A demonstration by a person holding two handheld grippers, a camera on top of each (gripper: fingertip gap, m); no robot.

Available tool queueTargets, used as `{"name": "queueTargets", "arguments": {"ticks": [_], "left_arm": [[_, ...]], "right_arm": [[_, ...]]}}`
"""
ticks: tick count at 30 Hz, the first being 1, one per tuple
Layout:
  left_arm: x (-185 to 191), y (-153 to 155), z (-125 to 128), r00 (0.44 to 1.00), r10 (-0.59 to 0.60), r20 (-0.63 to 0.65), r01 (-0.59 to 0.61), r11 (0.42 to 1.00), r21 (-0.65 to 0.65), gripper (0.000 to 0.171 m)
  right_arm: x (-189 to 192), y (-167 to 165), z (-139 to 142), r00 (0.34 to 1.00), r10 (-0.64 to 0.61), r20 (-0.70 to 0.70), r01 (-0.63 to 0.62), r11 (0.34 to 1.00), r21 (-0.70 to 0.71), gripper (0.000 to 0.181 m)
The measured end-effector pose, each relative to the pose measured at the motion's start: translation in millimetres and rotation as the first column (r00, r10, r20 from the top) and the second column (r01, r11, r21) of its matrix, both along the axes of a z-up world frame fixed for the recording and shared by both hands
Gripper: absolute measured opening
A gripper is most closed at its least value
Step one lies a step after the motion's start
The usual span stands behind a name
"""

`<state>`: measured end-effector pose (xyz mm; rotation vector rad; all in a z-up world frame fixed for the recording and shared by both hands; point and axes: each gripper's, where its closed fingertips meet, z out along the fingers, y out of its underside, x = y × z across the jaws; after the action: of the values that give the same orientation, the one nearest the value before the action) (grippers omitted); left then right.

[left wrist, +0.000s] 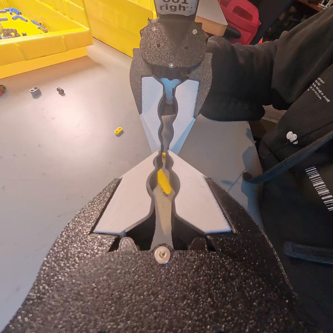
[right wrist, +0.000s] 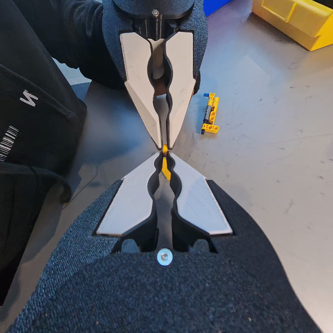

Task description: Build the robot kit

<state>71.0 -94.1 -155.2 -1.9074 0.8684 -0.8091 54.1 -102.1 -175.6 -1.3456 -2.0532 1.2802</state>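
Left tool (left wrist: 163, 155) and right tool (right wrist: 163, 153) meet tip to tip above the grey tabletop (right wrist: 270, 162), both clamped on the same small yellow plastic beam piece (left wrist: 163, 178) — each pair of grey wavy-edged fingers (left wrist: 133, 194) pinched on an opposite end of it. The beam piece sits tilted in the narrow gap between the tips, off the tabletop surface. A black-gloved hand (left wrist: 234, 81) grips the right tool from the side; a black sleeve and jacket lie close beside the beam piece on the person's side, leaving little room there.

On the other side of the beam piece the tabletop is open. Near it, a small yellow two-hole connector (left wrist: 118, 130) lies loose; farther off, a grey connector (left wrist: 35, 91) and a black connector (left wrist: 60, 90). Beyond these, yellow plastic bins (left wrist: 45, 45) holding blue and dark parts. In the right wrist view, a yellow beam assembly with a black axle and blue pin (right wrist: 210, 113) lies flat, well apart from the beam piece — nothing between them.
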Motion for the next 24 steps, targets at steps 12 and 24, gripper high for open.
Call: {"name": "queueTargets", "arguments": {"ticks": [12, 24], "left_arm": [[-22.3, 14.4, 4.8, 0.960, 0.130, 0.250, -0.067, 0.967, -0.247, 0.003], [-20.8, 17.6, 8.0, 0.843, 0.221, 0.490, 0.058, 0.869, -0.491, 0.003]], "right_arm": [[-10.9, 16.3, 23.2, 0.971, -0.015, -0.239, 0.082, 0.959, 0.273, 0.011], [-16.9, 20.5, 31.6, 0.923, 0.118, -0.365, 0.167, 0.733, 0.659, 0.010]]}}
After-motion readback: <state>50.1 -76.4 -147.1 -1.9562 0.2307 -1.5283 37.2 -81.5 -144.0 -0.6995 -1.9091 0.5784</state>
